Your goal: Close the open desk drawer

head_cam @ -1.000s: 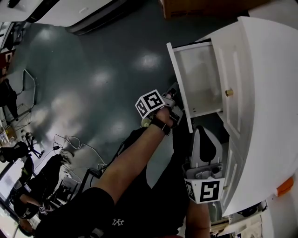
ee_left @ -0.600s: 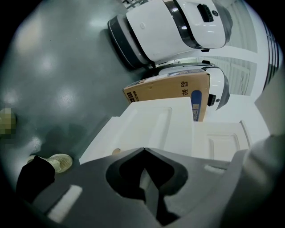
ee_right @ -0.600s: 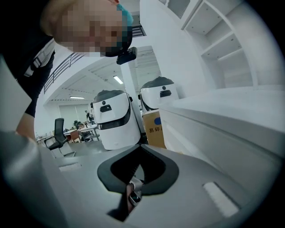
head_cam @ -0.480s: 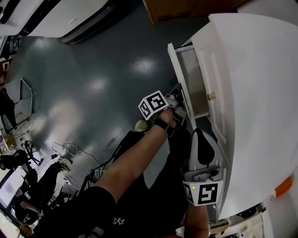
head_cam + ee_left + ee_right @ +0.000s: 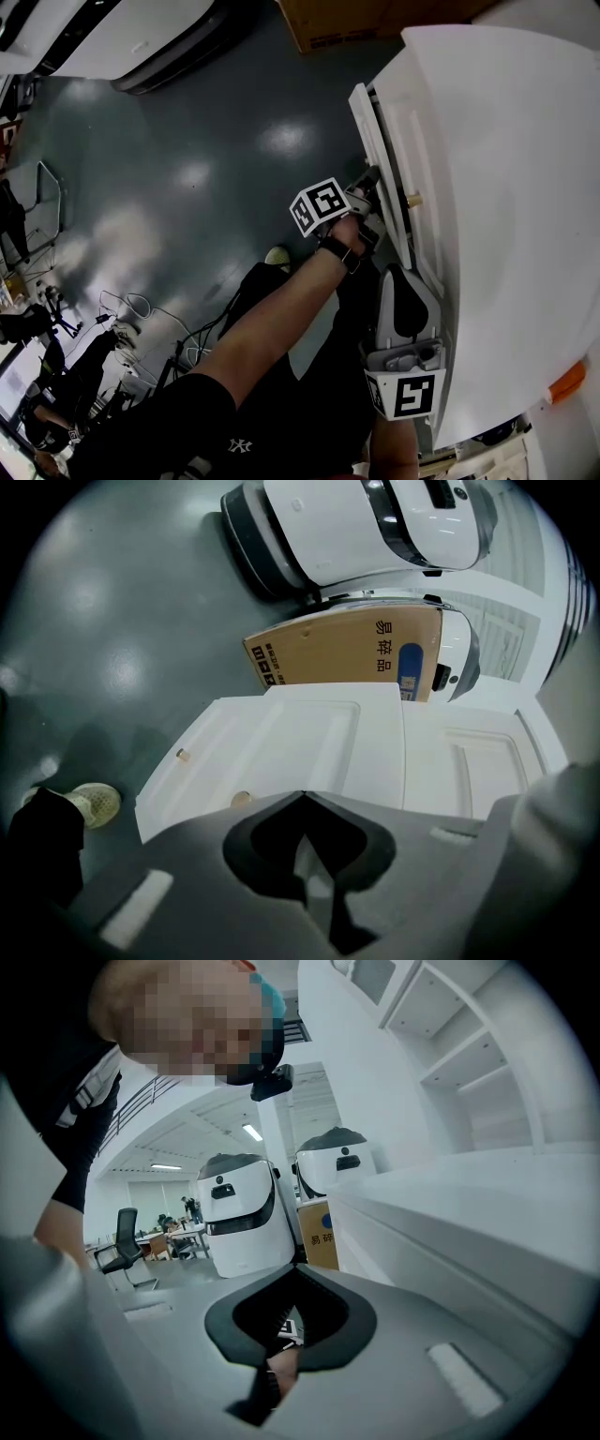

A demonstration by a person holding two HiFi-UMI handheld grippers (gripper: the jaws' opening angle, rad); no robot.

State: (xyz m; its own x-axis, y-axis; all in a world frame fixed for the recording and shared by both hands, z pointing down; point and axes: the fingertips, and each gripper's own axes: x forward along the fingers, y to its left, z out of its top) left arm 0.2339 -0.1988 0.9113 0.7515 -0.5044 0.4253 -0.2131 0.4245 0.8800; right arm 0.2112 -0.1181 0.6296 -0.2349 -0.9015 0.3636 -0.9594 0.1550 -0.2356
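Note:
The white desk [image 5: 506,187] fills the right of the head view. Its drawer front [image 5: 372,131] stands only a narrow gap out from the desk's face. My left gripper [image 5: 372,199], shut with nothing in it, rests its tips against the lower part of that front. In the left gripper view the closed tips [image 5: 302,795] sit just over the white drawer panel [image 5: 281,742], close to a small brass knob [image 5: 242,799]. My right gripper [image 5: 405,274] hangs shut and empty beside the desk front, lower in the head view, and does not touch the drawer.
A cardboard box [image 5: 347,653] stands on the grey floor beyond the desk, with white robot bodies [image 5: 375,527] behind it. My legs and a shoe [image 5: 96,803] are below the left gripper. Cables and chairs [image 5: 56,347] lie at the far left.
The drawer has slid from well open, its inside showing, to almost flush with the desk. My left gripper has followed it toward the desk. The right gripper has barely moved.

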